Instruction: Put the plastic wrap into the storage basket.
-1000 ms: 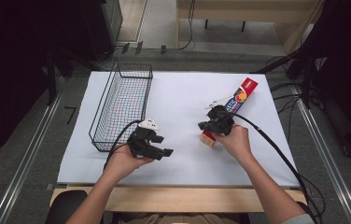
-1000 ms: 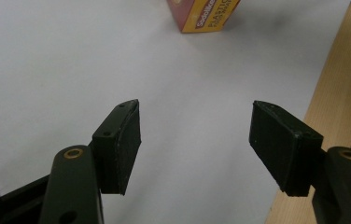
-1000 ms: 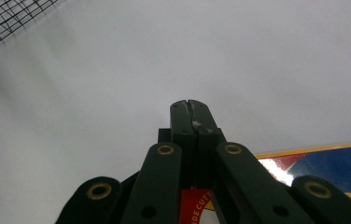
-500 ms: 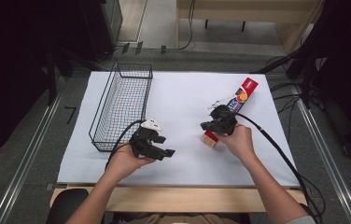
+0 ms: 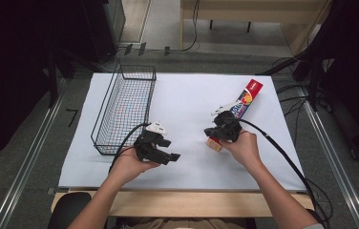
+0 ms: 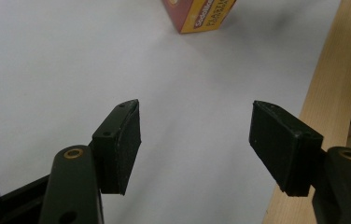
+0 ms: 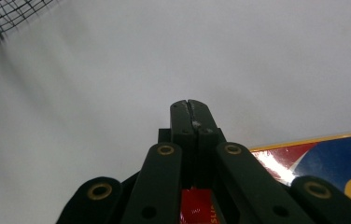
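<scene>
While the left gripper (image 5: 165, 153) hangs over the white sheet (image 5: 187, 102) near the table's front edge, its jaws stand apart with nothing between them — the same spot and the same gap as a second ago. In the left gripper view the open pads (image 6: 123, 140) frame bare sheet, with a corner of the box (image 6: 197, 14) farther off. The right gripper (image 5: 218, 131) is closed, jaws pressed flat together and empty, resting over the near end of the box (image 5: 243, 101); it has barely shifted since the earlier frames. The box lies flat on the sheet's right half, angled away toward the far right — unmoved. A wire basket (image 5: 125, 107) stands at the far left, well apart from the box.
</scene>
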`<act>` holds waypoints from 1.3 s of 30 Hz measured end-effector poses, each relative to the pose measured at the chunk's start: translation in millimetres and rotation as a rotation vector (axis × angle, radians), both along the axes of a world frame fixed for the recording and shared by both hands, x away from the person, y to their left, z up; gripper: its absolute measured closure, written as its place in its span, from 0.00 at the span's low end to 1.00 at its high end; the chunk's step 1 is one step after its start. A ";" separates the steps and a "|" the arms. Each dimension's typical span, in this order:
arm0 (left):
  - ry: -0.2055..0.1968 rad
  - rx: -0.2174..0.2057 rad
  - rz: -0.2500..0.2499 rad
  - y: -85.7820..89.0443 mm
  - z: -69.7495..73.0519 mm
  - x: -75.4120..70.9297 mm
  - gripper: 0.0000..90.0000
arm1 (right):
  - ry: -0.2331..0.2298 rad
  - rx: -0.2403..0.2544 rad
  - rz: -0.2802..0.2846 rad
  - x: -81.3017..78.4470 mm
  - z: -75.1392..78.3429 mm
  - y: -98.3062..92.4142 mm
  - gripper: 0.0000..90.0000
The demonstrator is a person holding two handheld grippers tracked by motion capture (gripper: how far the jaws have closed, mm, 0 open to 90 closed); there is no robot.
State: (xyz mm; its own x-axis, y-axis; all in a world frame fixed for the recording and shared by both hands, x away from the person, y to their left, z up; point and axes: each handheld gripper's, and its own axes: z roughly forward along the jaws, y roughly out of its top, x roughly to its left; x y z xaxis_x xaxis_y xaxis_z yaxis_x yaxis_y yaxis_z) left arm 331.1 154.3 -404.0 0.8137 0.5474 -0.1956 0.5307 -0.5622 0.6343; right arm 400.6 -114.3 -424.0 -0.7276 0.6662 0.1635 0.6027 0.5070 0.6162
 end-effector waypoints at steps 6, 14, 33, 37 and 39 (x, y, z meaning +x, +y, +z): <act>-0.001 -0.001 -0.002 -0.1 -0.1 0.2 0.38 | 0.013 0.001 0.015 -4.9 2.8 -10.3 1.00; -0.008 0.006 -0.012 -1.7 0.6 -0.2 0.38 | 0.059 0.026 -0.026 -10.6 -6.4 -39.2 1.00; 0.001 0.004 -0.027 -7.2 -0.6 2.7 0.38 | -0.012 0.047 -0.160 -22.8 10.1 -70.7 1.00; 0.002 -0.001 -0.028 -9.6 -1.6 2.7 0.38 | -0.036 0.049 -0.260 -18.8 17.9 -85.3 0.84; 0.000 0.007 -0.030 -10.3 -1.1 2.7 0.38 | -0.021 0.070 -0.329 -12.8 19.6 -92.7 0.77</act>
State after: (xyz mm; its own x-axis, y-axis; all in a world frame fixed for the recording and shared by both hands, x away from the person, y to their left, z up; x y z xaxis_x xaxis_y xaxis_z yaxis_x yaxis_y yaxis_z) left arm 333.8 144.0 -405.1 0.8298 0.5241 -0.1920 0.5136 -0.5823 0.6302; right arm 387.8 -207.0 -404.4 -0.4790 0.8537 0.2044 0.7140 0.2434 0.6565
